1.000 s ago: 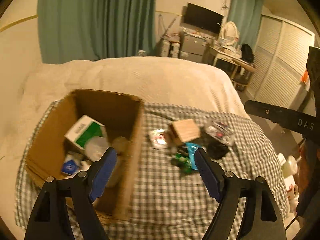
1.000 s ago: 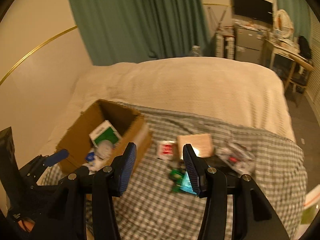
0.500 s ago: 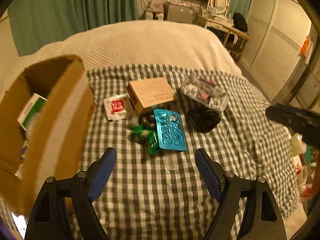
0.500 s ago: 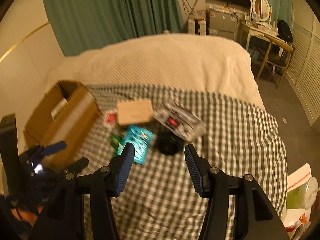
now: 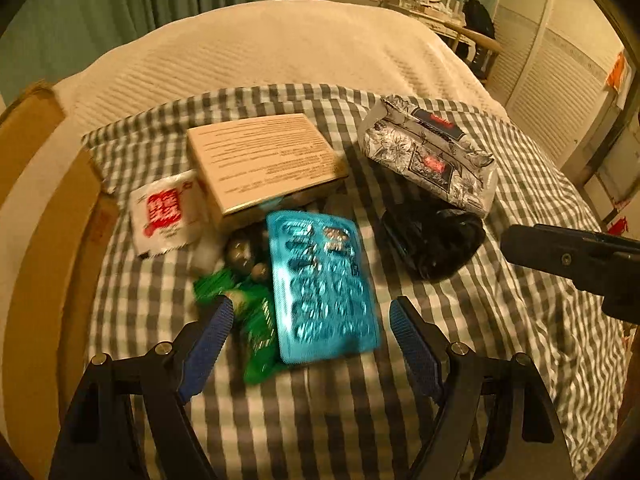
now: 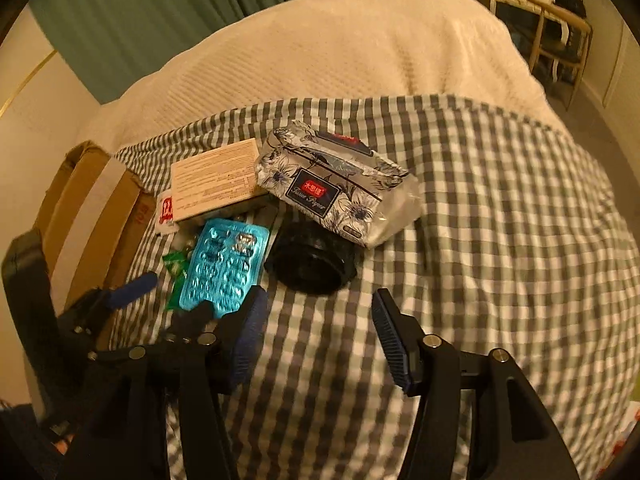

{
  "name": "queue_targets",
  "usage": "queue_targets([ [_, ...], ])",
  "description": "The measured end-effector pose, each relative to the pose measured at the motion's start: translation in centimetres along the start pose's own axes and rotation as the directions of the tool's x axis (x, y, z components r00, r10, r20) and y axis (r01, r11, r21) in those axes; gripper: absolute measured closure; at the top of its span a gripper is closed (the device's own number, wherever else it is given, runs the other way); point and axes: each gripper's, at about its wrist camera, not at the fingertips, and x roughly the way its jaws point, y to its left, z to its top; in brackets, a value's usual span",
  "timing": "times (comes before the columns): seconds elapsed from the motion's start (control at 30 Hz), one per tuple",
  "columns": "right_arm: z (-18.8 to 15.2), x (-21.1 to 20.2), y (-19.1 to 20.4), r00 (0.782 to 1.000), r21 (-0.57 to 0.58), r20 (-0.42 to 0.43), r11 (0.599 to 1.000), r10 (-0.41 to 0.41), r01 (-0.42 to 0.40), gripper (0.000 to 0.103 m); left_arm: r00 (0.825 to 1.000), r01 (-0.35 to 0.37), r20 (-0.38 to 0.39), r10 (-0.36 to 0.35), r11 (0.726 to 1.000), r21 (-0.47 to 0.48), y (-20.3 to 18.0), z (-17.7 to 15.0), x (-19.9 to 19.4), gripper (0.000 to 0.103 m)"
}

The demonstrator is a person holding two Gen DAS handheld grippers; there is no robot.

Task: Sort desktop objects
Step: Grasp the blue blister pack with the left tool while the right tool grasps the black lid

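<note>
Two grippers, both spread wide and empty, over the checked cloth (image 5: 520,184).
Left gripper (image 5: 310,322) straddles the teal blister pack (image 5: 320,284), its long axis running away from the gripper toward the tan box (image 5: 264,160); right gripper (image 6: 316,328) faces the black lens cap (image 6: 310,264) beside the pack.

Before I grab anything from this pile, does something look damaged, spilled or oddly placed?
Nothing spilled or broken. The blister pack lies askew, overlapping the green wrapper, with some pockets near its far end looking opened. The tissue pack leans on the black round object.

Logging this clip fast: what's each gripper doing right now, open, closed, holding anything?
Left gripper: jaws open, empty, above the blue blister pack.
Right gripper: jaws open, empty.
</note>
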Motion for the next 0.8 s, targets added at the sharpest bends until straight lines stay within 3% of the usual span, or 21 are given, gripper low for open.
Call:
queue_targets([
  [0.2,0.8,1.6,-0.8,1.0,0.03,0.012,0.999,-0.014,0.013,0.046,1.0,-0.014,0.0,0.014,0.996,0.084,-0.5,0.4,1.9,0.02],
  [0.37,1.3,3.2,-0.8,1.0,0.059,0.006,0.998,-0.016,0.016,0.038,0.999,-0.033,0.003,0.033,0.983,0.179,-1.1,0.1,2.8,0.02],
  [0.63,1.9,6.2,1.1,1.0,0.073,-0.028,0.997,-0.007,0.009,0.027,0.999,0.051,-0.018,-0.049,0.989,0.135,1.3,-0.5,2.6,0.027],
  [0.8,2.5,8.1,1.0,0.998,0.124,-0.056,0.992,-0.018,0.025,0.027,0.997,0.078,-0.038,-0.074,0.991,0.105,2.3,-0.6,2.2,0.033],
])
